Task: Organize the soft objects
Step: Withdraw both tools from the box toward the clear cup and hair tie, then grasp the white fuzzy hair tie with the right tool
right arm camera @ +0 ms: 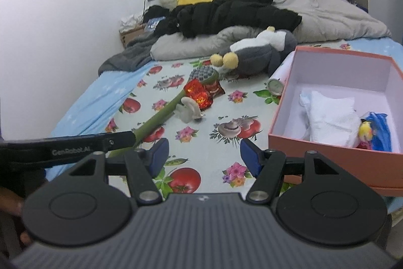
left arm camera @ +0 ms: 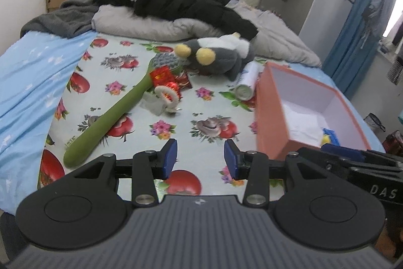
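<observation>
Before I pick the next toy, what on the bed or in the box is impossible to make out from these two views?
- Box floor, left wrist view: its near wall hides most of the contents.
- Blue and yellow item, right wrist view: partly behind the box wall, too small to identify.
- Can: the box hides its body.
- Plush toy: its far side is hidden by its own body.
- Small white piece: too small to tell what it is.

The right gripper (right arm camera: pixel 201 155) is held with jaws apart and nothing between them, above a fruit-printed sheet (right arm camera: pixel 214 117). An orange box (right arm camera: pixel 327 150) is seen to the right, with white cloth (right arm camera: pixel 330 115) and a blue toy (right arm camera: pixel 380 130) inside. A green plush stick (right arm camera: pixel 163 115), red packets (right arm camera: pixel 199 93) and a grey plush bird (right arm camera: pixel 262 54) are laid beyond
</observation>
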`<state>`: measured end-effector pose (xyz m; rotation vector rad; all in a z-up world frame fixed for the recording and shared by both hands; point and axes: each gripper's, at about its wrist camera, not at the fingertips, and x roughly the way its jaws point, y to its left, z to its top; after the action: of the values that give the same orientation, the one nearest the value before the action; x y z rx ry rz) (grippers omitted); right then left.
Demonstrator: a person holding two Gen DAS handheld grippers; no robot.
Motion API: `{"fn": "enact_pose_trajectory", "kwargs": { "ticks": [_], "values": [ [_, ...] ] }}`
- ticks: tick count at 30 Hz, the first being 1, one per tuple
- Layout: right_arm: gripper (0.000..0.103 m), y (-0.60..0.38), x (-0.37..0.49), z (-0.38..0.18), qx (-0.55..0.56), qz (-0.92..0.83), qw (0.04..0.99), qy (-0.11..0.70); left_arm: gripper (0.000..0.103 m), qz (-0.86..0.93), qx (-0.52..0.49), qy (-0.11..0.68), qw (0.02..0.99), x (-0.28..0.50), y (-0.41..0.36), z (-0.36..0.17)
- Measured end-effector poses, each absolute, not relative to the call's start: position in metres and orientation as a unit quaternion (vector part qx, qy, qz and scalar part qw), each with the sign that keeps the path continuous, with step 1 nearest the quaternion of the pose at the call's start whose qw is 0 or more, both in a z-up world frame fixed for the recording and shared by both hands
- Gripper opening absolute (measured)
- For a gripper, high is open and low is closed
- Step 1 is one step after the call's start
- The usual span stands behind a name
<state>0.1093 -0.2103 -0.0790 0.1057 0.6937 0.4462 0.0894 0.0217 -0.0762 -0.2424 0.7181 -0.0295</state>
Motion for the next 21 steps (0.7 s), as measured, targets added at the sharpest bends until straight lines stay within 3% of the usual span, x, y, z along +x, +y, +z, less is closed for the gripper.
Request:
{"fn": "enact_pose_trajectory", "kwargs": {
  "ticks": [13, 21],
  "values": [
    [0.065, -0.176, 0.199, -0.108, 0.064, 0.247, 0.891, 0.375, 0.047, 0.017, -0.142, 0.377, 0.915, 0.176, 0.059, -0.144],
    [0.056, -0.141, 0.267, -0.14, 0.088, 0.265, 0.864, 0.419, 0.047, 0.025, -0.14, 0.391, 0.909, 0.242, 0.082, -0.184]
  ]
}}
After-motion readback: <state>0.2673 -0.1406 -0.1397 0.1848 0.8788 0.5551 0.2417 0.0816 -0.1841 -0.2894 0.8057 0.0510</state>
